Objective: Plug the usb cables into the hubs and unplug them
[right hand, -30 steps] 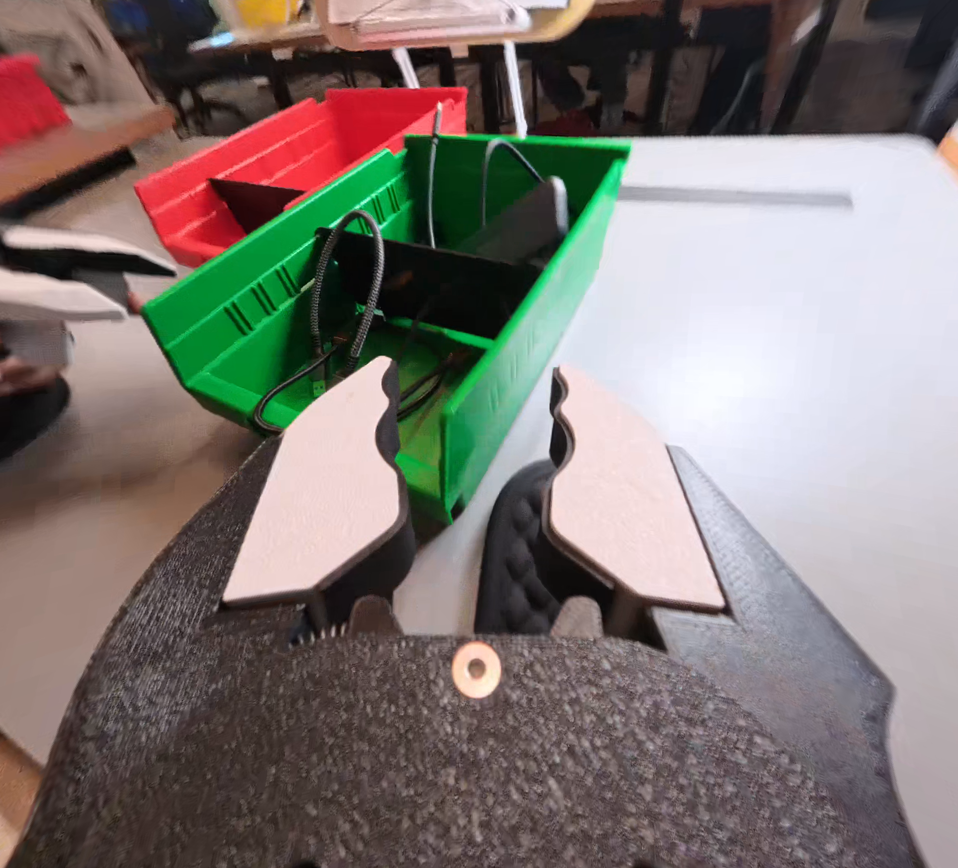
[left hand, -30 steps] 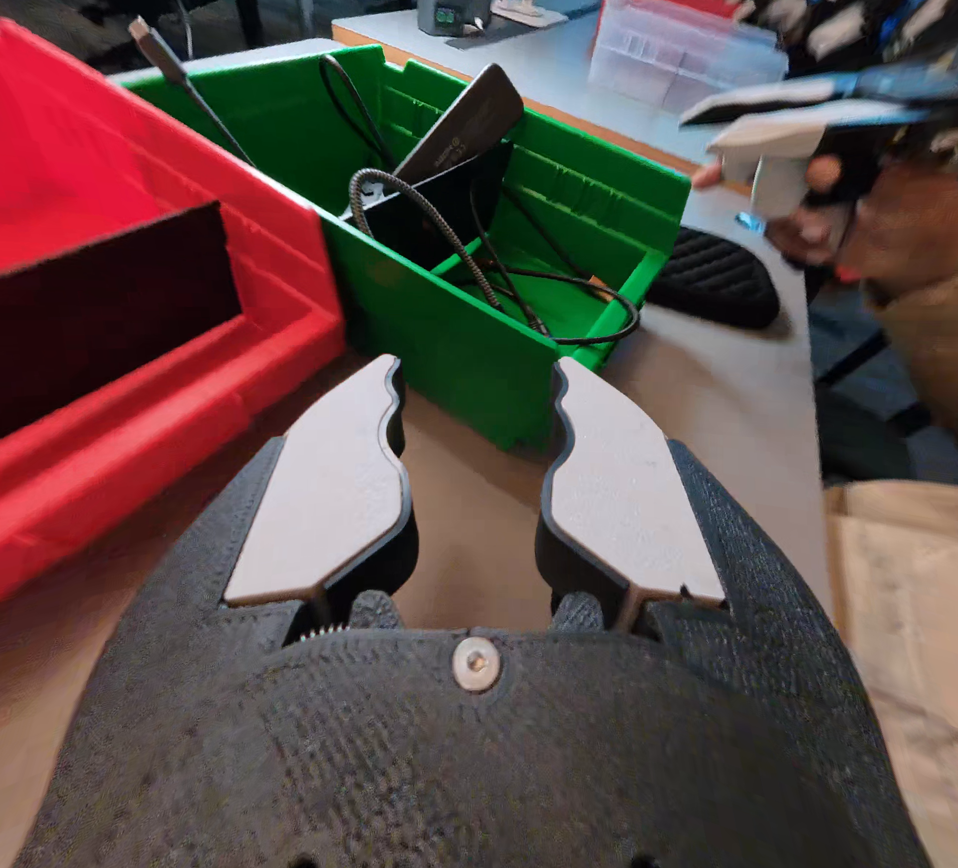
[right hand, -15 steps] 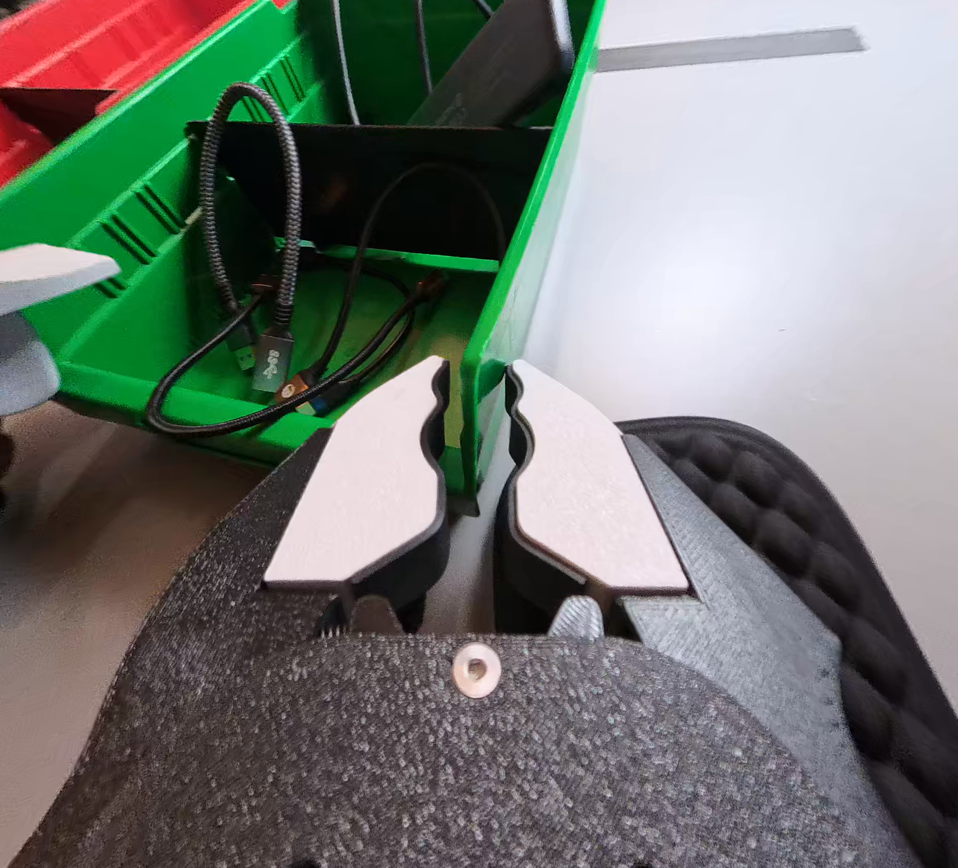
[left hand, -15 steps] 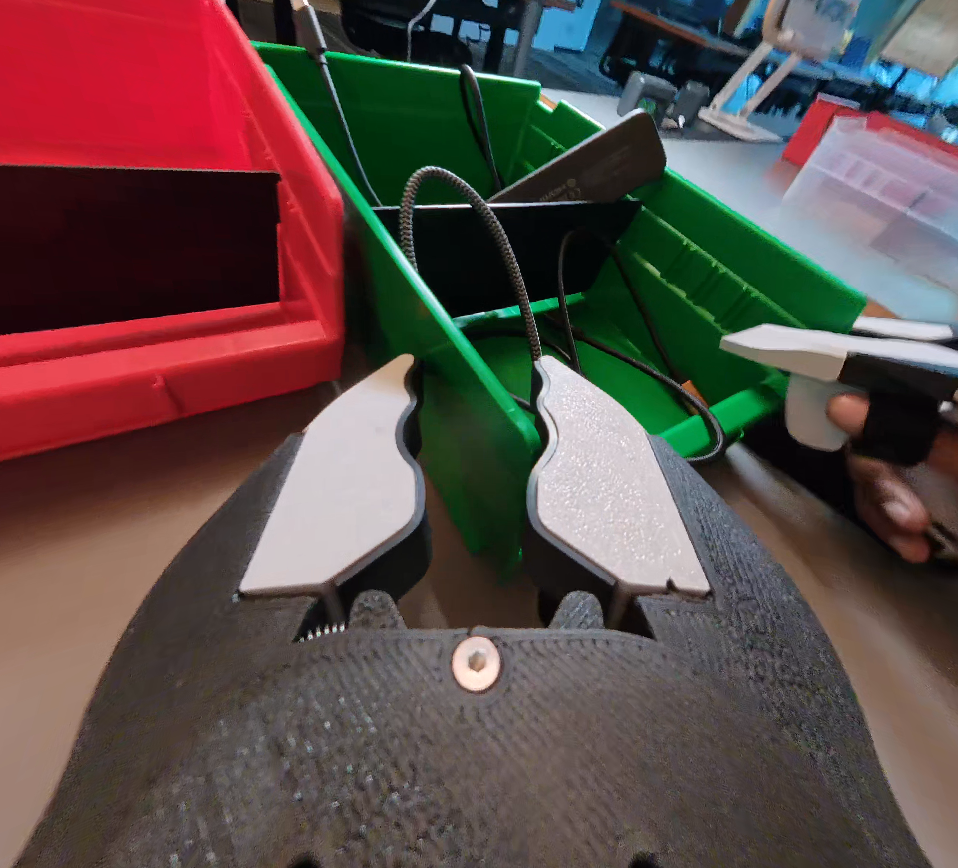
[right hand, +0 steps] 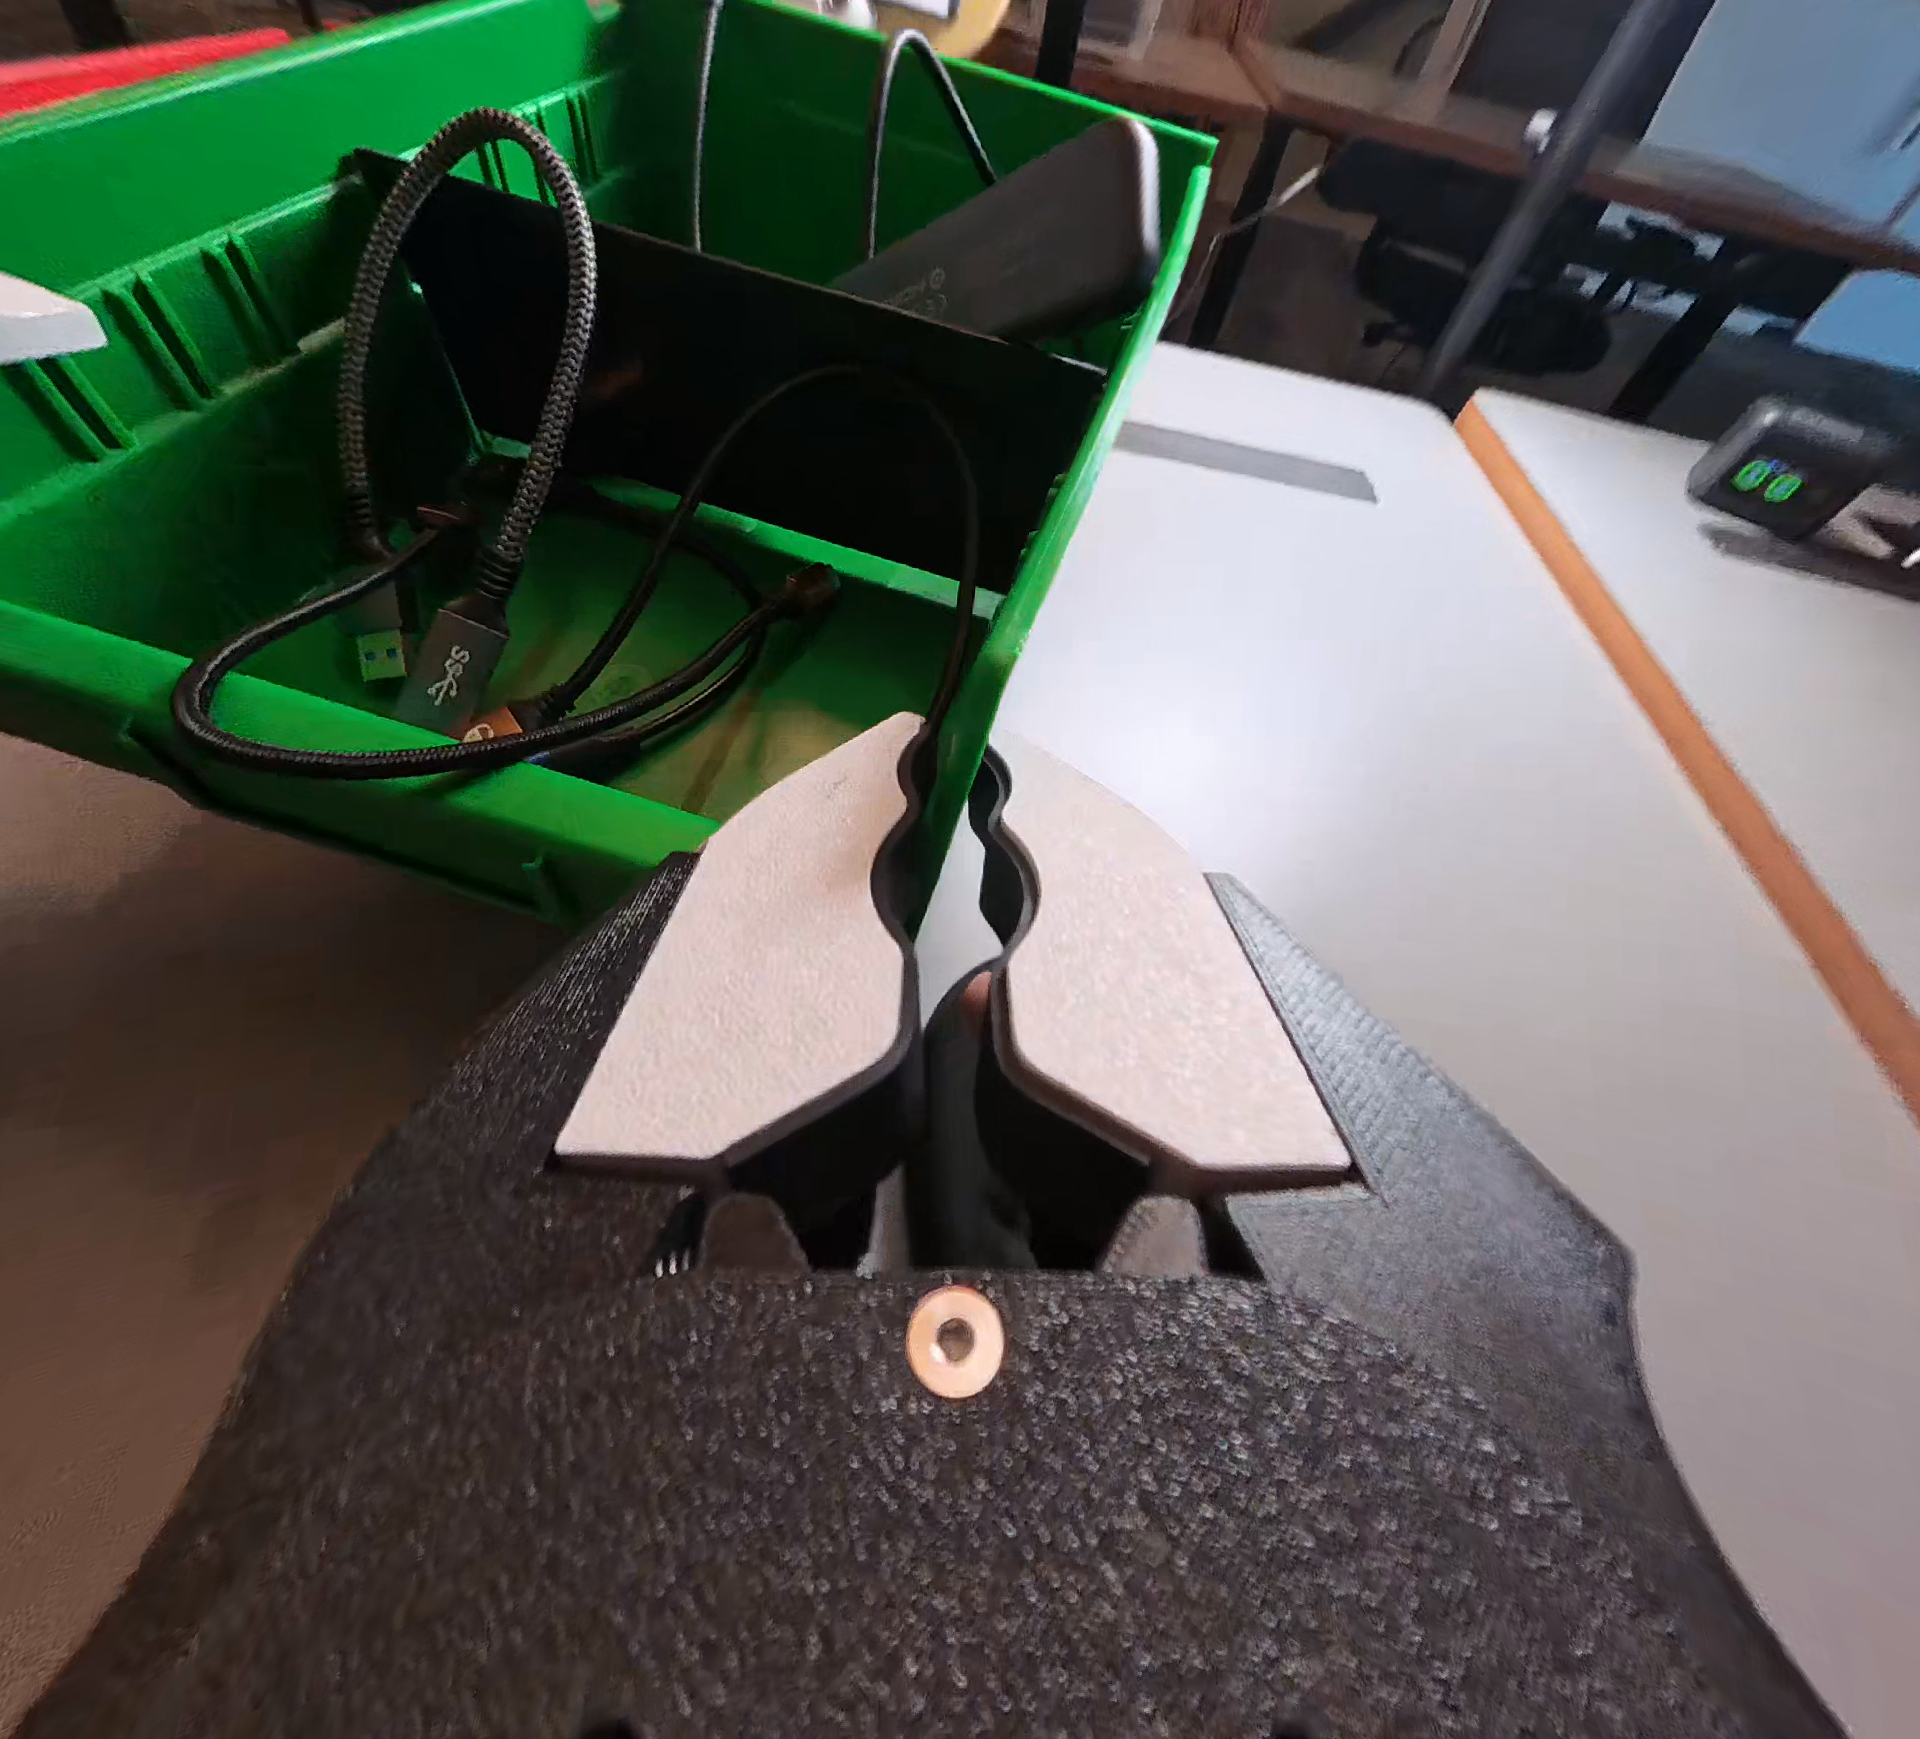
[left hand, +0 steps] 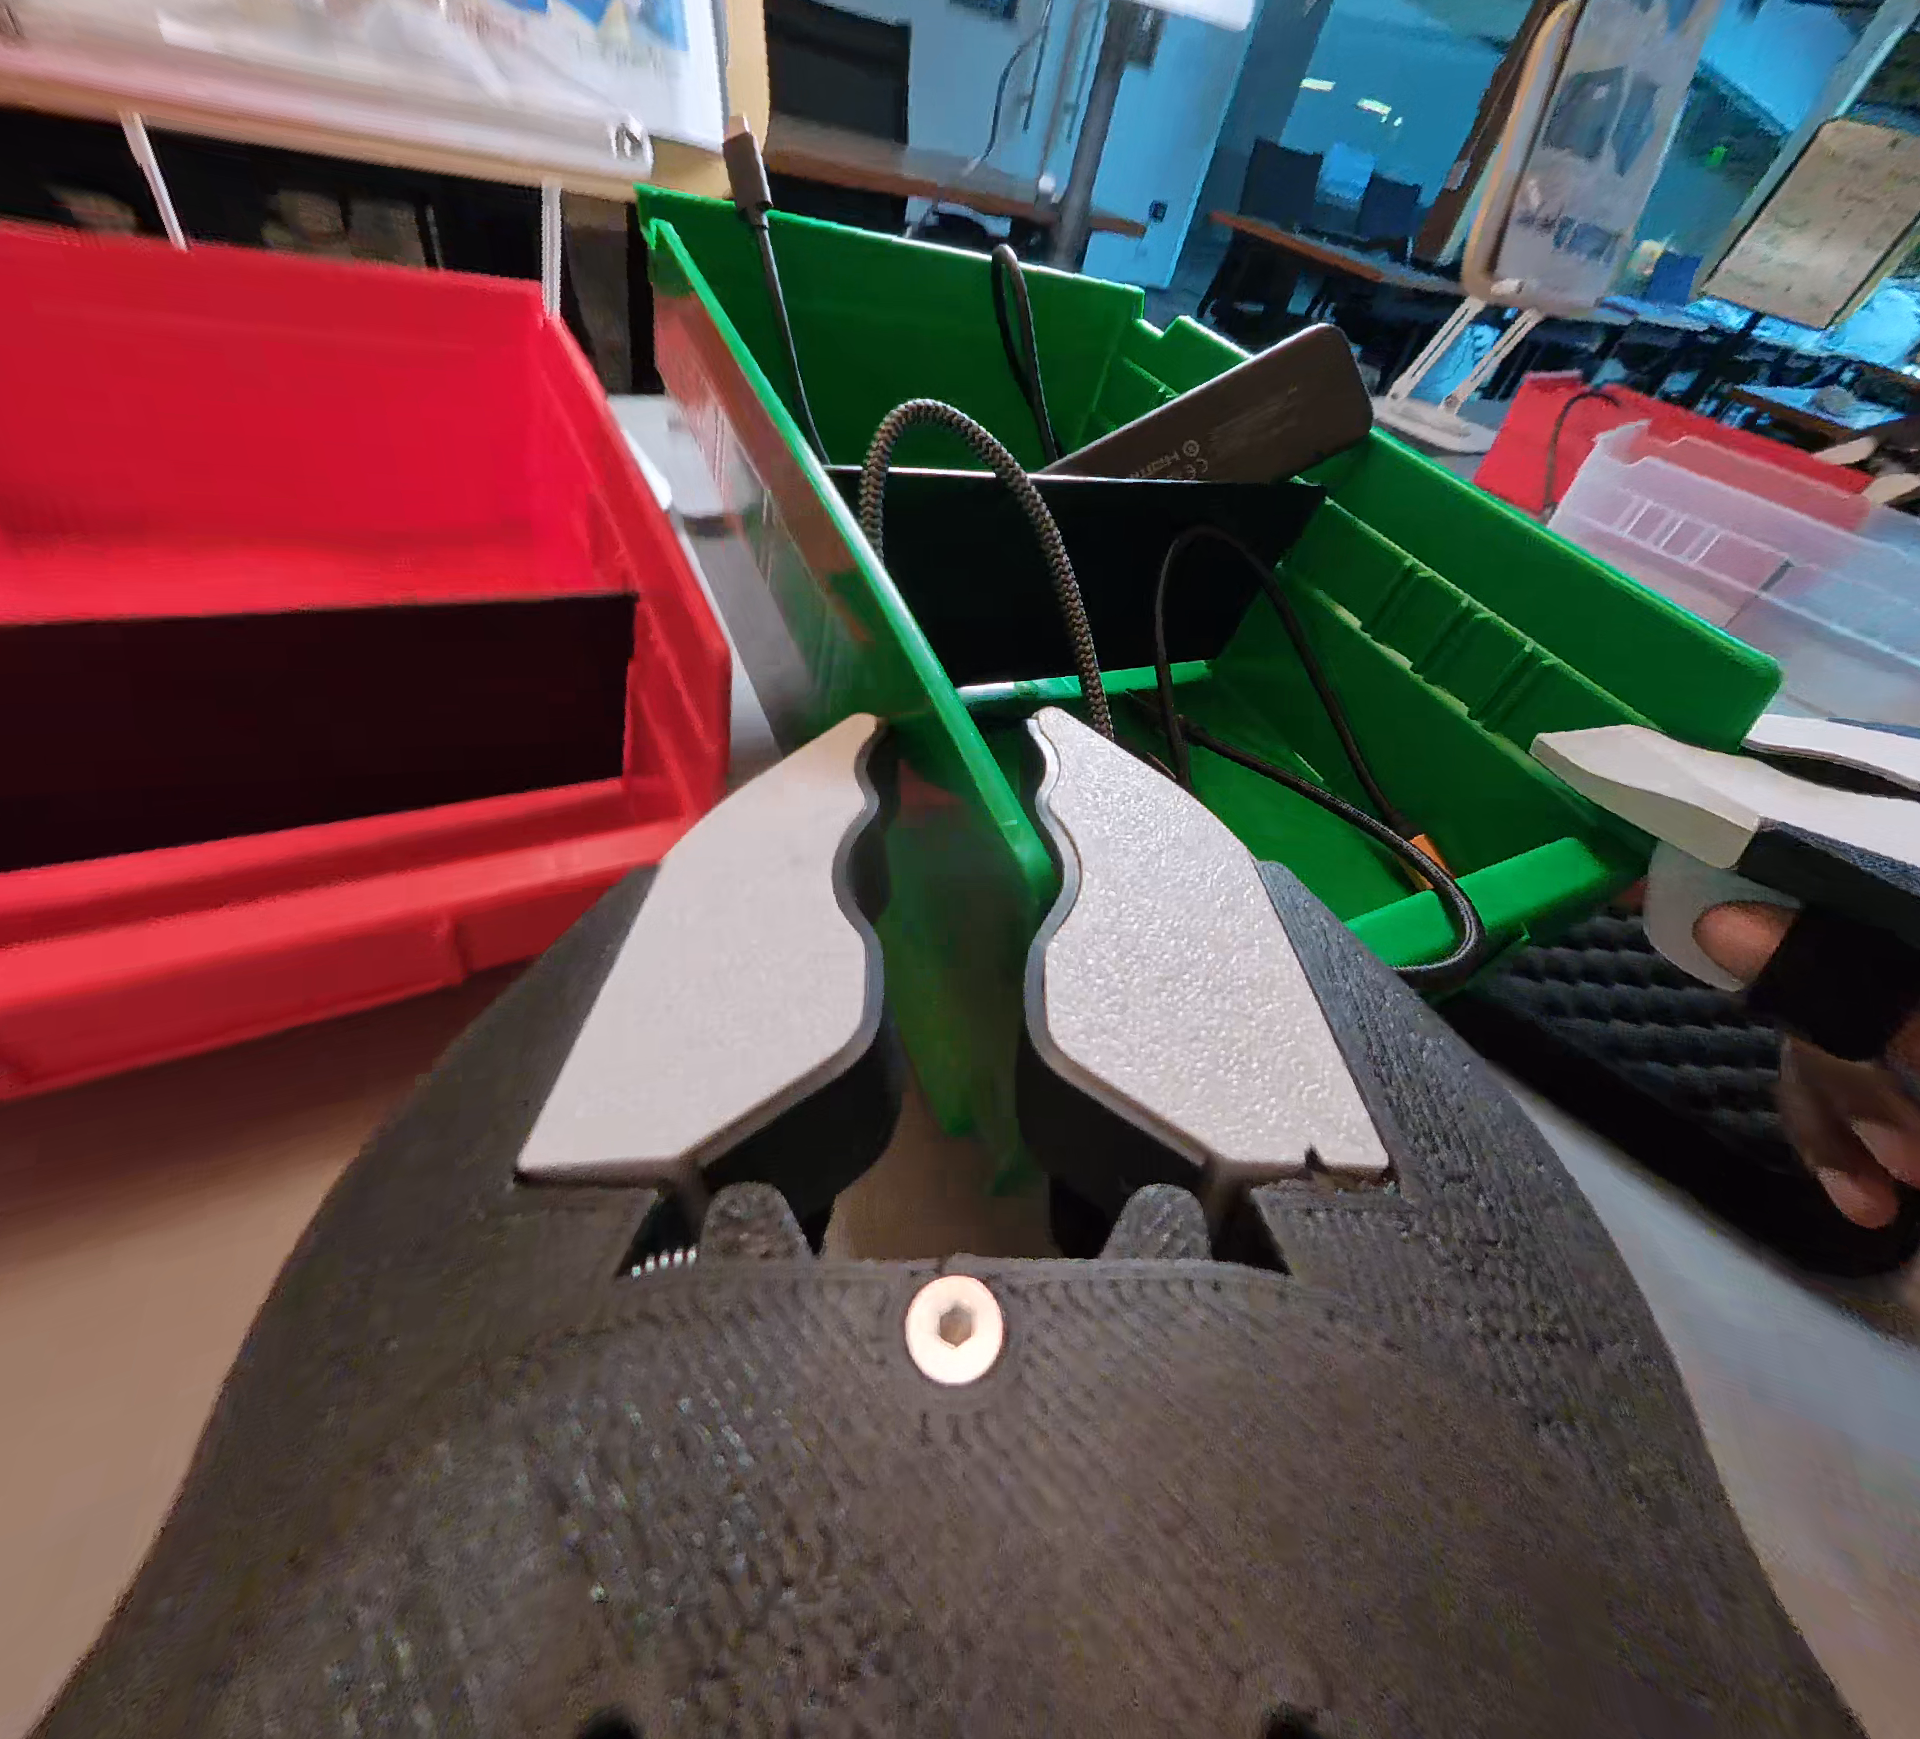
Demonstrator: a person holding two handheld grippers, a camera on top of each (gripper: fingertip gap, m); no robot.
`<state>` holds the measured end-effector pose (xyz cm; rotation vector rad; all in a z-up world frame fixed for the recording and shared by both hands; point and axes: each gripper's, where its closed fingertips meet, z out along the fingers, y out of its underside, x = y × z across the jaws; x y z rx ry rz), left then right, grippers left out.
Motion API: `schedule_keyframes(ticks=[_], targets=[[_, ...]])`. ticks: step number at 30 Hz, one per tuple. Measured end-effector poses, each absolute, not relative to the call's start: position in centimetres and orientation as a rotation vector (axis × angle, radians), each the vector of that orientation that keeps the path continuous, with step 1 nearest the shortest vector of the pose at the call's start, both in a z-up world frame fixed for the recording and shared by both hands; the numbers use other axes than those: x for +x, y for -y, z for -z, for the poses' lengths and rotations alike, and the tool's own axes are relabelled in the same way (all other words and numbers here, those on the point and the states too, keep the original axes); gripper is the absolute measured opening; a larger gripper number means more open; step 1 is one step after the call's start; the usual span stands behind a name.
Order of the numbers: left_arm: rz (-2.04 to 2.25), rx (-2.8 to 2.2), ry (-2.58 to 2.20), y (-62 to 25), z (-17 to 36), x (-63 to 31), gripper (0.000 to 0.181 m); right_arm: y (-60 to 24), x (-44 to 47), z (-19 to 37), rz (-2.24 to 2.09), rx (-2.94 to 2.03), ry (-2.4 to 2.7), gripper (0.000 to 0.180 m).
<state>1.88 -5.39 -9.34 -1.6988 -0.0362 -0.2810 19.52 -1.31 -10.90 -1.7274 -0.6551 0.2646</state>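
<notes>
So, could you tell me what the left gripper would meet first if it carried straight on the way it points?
The left gripper already straddles the side wall of the green bin, its jaws closed on it. Straight on it would slide along that wall and probably meet the black divider first, though depth is unclear.

A dark grey hub (right hand: 1023,235) leans tilted in the green bin's (right hand: 260,120) rear compartment; braided and thin black USB cables (right hand: 499,640) lie tangled in front, apparently unplugged.
</notes>
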Motion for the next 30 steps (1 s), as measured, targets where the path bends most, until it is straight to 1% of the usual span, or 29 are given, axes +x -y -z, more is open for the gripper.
schedule_keyframes(ticks=[4, 7, 10, 13, 18, 24, 30], targets=[[0.260, -1.619, 0.021, 6.9, 5.2, 1.2, 0.023, 2.8, 18.7, 6.4, -0.263, -1.630, 0.686, 0.007], [0.213, -1.564, 0.040, 8.6, 2.3, -0.9, 0.022, 3.9, 16.4, 3.6, -0.295, -1.554, 0.719, 0.007], [0.137, -1.522, 0.083, 10.9, 0.4, -4.1, 0.021, 5.0, 12.7, 2.0, -0.360, -1.494, 0.770, 0.008], [0.068, -1.497, 0.154, 13.7, -0.4, -8.2, 0.021, 6.3, 8.0, 1.4, -0.448, -1.447, 0.831, 0.008], [-0.083, -1.481, 0.305, 19.3, 0.1, -15.8, 0.019, 9.3, -1.2, 2.2, -0.566, -1.376, 0.975, 0.008], [-0.288, -1.448, 0.476, 26.4, 0.7, -23.6, 0.017, 13.9, -11.1, 4.8, -0.719, -1.328, 1.140, 0.009], [-0.347, -1.480, 0.615, 29.4, 4.8, -28.3, 0.017, 15.9, -16.6, 8.8, -0.800, -1.370, 1.223, 0.009]])
